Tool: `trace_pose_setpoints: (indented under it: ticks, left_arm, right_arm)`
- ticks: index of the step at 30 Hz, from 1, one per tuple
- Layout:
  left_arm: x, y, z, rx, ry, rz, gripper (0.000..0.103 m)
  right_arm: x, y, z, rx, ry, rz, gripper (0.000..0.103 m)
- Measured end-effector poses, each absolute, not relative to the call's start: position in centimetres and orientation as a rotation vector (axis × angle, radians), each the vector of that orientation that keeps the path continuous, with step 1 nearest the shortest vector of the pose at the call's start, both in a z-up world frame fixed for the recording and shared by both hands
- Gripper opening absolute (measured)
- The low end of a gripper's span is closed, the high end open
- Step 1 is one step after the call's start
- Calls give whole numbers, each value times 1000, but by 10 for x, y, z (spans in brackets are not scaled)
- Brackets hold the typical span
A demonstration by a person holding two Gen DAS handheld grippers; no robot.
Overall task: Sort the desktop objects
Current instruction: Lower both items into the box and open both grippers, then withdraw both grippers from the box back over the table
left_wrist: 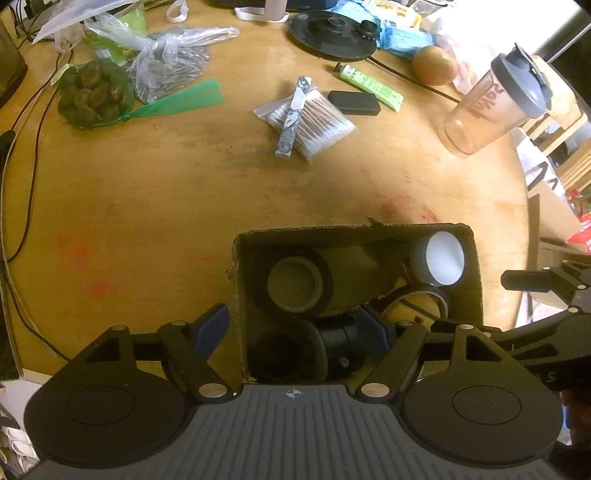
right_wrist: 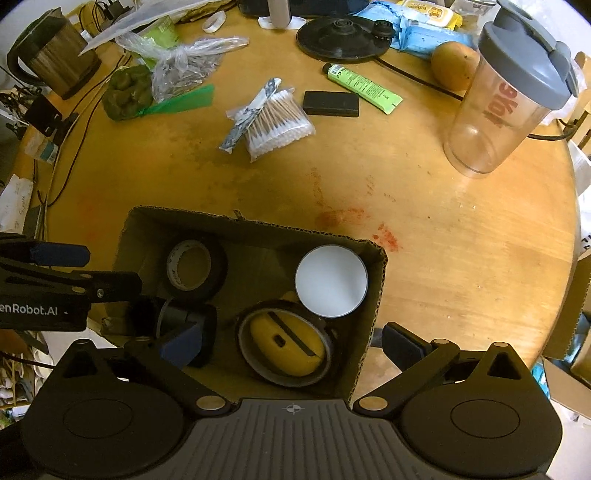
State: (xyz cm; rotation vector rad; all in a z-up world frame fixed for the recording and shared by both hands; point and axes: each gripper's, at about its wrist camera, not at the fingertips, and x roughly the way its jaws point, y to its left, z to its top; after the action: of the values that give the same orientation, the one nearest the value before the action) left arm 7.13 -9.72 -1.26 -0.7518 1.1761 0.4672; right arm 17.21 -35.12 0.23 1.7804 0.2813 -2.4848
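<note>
An open cardboard box (left_wrist: 476, 266) (right_wrist: 376, 295) stands at the table's near edge. It holds a black tape roll (left_wrist: 295, 284) (right_wrist: 194, 269), a white-lidded jar (left_wrist: 441, 262) (right_wrist: 331, 280), a yellow object in a ring (right_wrist: 286, 343) and a black cylinder (left_wrist: 332, 349). My left gripper (left_wrist: 293, 332) is open, its jaws straddling the box's left wall. My right gripper (right_wrist: 291, 343) is open, straddling the box's right wall. A bag of cotton swabs (left_wrist: 314, 122) (right_wrist: 275, 123), a black case (left_wrist: 354, 102) (right_wrist: 331, 103) and a green tube (left_wrist: 369, 85) (right_wrist: 362, 87) lie on the table.
A shaker bottle (left_wrist: 495, 103) (right_wrist: 506, 99) stands at right, fruit (left_wrist: 434, 65) (right_wrist: 454, 65) and a kettle base (left_wrist: 332, 33) (right_wrist: 343, 33) behind. Plastic bags (left_wrist: 173, 62) (right_wrist: 184, 59) and a green net of nuts (left_wrist: 94, 94) (right_wrist: 127, 92) lie at left. Cables run along the left edge.
</note>
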Motion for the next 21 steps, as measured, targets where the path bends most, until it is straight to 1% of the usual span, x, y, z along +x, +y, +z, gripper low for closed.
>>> trace_pose_setpoints:
  ticks: [12, 21]
  left_arm:
    - [72, -93, -12, -774, 1158, 474, 75]
    - [72, -90, -9, -804, 1113, 484, 75]
  right_arm:
    - [167, -343, 5, 1768, 305, -2507, 103]
    - [159, -331, 17, 1697, 258, -2581, 103]
